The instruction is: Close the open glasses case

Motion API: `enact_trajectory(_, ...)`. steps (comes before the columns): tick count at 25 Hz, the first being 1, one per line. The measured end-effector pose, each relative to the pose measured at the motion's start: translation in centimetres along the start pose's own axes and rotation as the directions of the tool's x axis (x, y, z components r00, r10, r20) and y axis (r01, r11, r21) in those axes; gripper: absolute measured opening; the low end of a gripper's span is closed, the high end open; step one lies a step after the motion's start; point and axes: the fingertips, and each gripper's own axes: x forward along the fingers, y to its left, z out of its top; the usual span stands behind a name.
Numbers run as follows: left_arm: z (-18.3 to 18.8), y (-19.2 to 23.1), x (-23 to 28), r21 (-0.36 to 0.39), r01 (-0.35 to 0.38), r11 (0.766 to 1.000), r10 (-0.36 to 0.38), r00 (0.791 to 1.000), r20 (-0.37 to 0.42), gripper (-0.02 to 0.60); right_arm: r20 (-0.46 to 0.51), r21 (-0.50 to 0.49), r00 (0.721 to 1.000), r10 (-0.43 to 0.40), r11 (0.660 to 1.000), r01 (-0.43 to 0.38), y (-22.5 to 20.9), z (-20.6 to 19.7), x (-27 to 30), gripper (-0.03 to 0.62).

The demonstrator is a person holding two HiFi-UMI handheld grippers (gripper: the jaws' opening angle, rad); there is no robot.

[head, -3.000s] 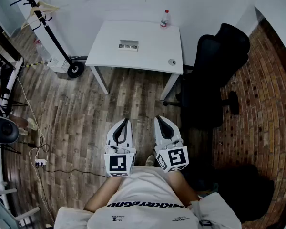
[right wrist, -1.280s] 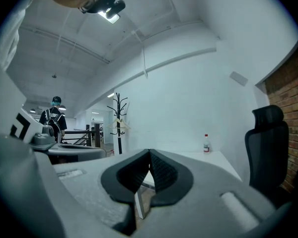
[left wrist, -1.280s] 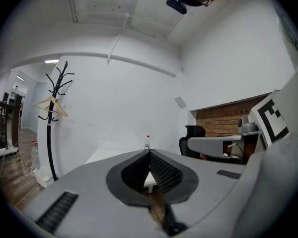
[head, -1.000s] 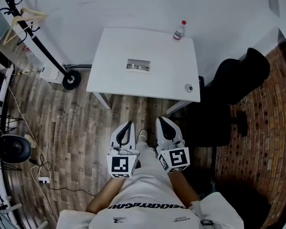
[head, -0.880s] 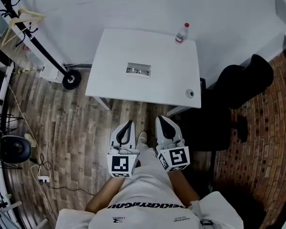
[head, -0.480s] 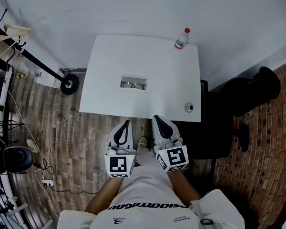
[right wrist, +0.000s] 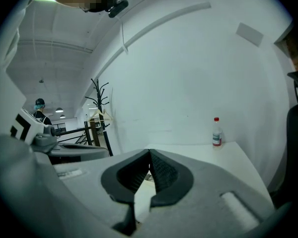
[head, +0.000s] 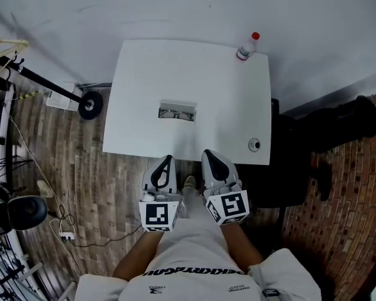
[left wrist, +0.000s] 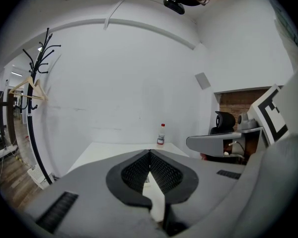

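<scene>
Case (head: 177,106) open — glasses (head: 175,114) inside

The open glasses case (head: 177,113) lies flat near the white table's middle.

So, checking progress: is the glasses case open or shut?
Open: the glasses case lies on the table with its interior facing up and glasses visible inside.

Glasses case (head: 177,113) interior too small, indistinct
</scene>
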Motion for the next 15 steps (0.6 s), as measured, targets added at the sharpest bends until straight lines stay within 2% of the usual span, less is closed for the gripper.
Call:
enact_trajectory(8, -1.4, 4.0, 4.2, 0.001, 0.046, 0.999, -0.046, 0.998, -0.035, -0.003, -0.054, 0.016, 0.997, -0.056, 0.998, 0.057, -1.1, -1.4, 4.9, -0.005)
enact_trajectory(15, -3.2, 7.3, 7.7, -0.002, 0.087, 0.996, -0.087, 0.993, -0.074, -0.003, -0.102, -0.01, 0.992, -0.074, 0.997, 0.073, -1.5, -2.3, 9.2, -0.005)
